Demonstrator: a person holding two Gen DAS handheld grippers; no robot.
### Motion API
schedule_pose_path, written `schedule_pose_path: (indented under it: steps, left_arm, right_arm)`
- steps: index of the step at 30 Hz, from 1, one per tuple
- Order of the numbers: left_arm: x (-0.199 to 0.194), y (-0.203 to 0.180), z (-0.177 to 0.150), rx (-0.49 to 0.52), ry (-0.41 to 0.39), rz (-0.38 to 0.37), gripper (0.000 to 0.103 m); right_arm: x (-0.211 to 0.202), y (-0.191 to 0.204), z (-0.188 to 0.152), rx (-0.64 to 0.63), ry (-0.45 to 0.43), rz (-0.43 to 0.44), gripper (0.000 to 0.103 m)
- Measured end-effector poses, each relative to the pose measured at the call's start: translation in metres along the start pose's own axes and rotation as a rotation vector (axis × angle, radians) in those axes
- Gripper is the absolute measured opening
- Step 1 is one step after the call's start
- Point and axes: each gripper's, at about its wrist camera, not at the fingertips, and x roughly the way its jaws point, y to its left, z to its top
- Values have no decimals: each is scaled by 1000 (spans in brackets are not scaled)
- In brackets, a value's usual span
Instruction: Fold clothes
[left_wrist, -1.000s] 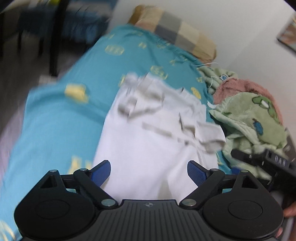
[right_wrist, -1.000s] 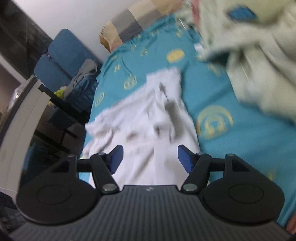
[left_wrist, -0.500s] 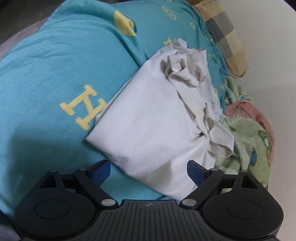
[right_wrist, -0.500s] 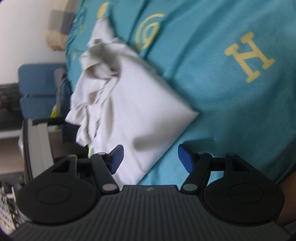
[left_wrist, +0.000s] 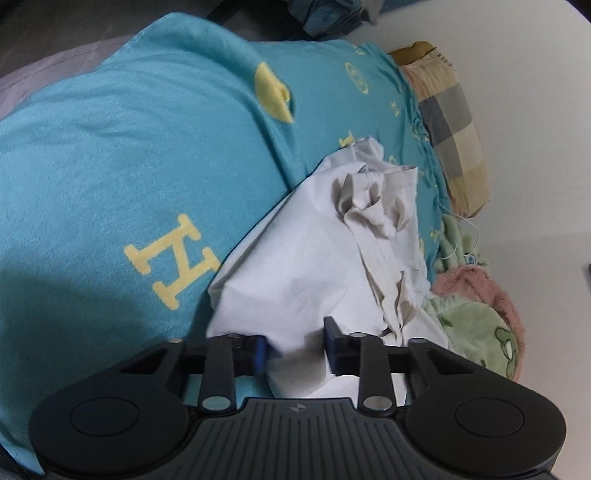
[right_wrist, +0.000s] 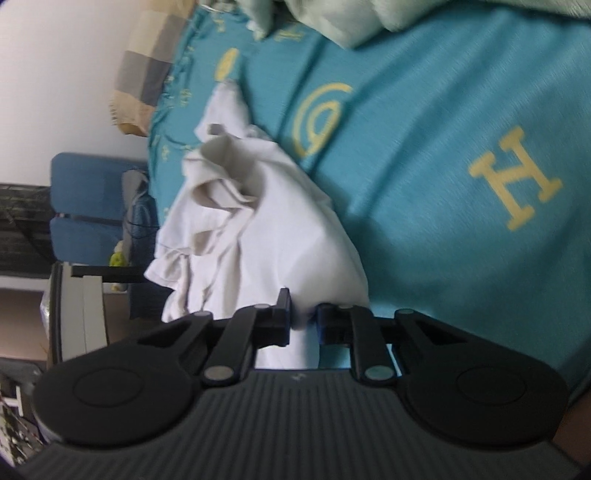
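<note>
A white garment (left_wrist: 310, 266) lies partly folded on a teal bedsheet (left_wrist: 110, 155) with yellow letters. Its far end is bunched and crumpled. My left gripper (left_wrist: 295, 347) has its jaws closed in on the near edge of the garment, with cloth between the blue pads. In the right wrist view the same garment (right_wrist: 258, 229) runs away from me, and my right gripper (right_wrist: 304, 321) is pinched on its near corner. Both hold the near end of the garment from opposite sides.
A checked pillow (left_wrist: 450, 122) lies at the head of the bed by the white wall. A green and pink blanket heap (left_wrist: 476, 314) sits beside the garment. A blue chair (right_wrist: 85, 206) and dark furniture stand off the bed's side.
Both grippers were open above the garment; they have come down to its near edge and closed on the cloth. The views have steadied and moved closer to the bed.
</note>
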Motion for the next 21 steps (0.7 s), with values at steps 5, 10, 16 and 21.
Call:
schedule_pose_path:
  steps: [5,10,16,21]
  left_arm:
    - [-14,-17,0,76,-61,-87,14]
    - [-34,-40,-2,109,-91,-146,11]
    - [-79,-68,-15,182,-103,-135,10]
    - [-124,-82,-38,214,-98,-120,10]
  right_arm:
    - [-9,10,2,-47,-41,42,14]
    - [-31,28,2,-97,-86,97,13]
    - [-73,49,-6,-154,-122,132,12]
    - [-115,51,-23,-168,-141,137,12]
